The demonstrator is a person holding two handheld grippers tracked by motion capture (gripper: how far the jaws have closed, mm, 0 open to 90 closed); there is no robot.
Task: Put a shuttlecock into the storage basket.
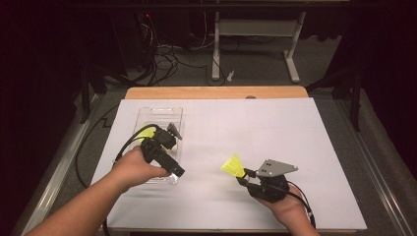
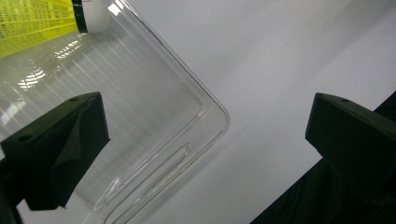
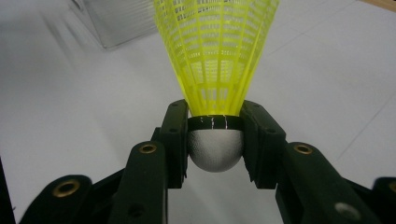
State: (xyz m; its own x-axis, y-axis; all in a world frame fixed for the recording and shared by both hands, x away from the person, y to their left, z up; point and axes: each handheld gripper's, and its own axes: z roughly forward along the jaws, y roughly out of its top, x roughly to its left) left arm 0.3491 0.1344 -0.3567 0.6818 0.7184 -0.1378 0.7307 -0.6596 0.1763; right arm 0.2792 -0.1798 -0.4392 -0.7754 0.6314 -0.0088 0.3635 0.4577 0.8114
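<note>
A yellow shuttlecock (image 1: 233,166) with a white cork (image 3: 215,148) is clamped by its base in my right gripper (image 1: 244,173) (image 3: 215,140), skirt pointing up and left, just above the white table sheet at the front right. A second yellow shuttlecock (image 1: 144,132) (image 2: 37,18) lies in a clear plastic tray (image 1: 160,114) (image 2: 205,109) at the left. My left gripper (image 1: 174,169) (image 2: 201,135) hovers over the tray's near corner. Its jaws stand wide apart with nothing between them.
The white sheet (image 1: 275,128) covers the table, with a wooden strip (image 1: 216,92) at its far edge. Beyond it, on the floor, stand a white desk frame (image 1: 255,29) and loose cables (image 1: 167,61). Dark room edges flank both sides.
</note>
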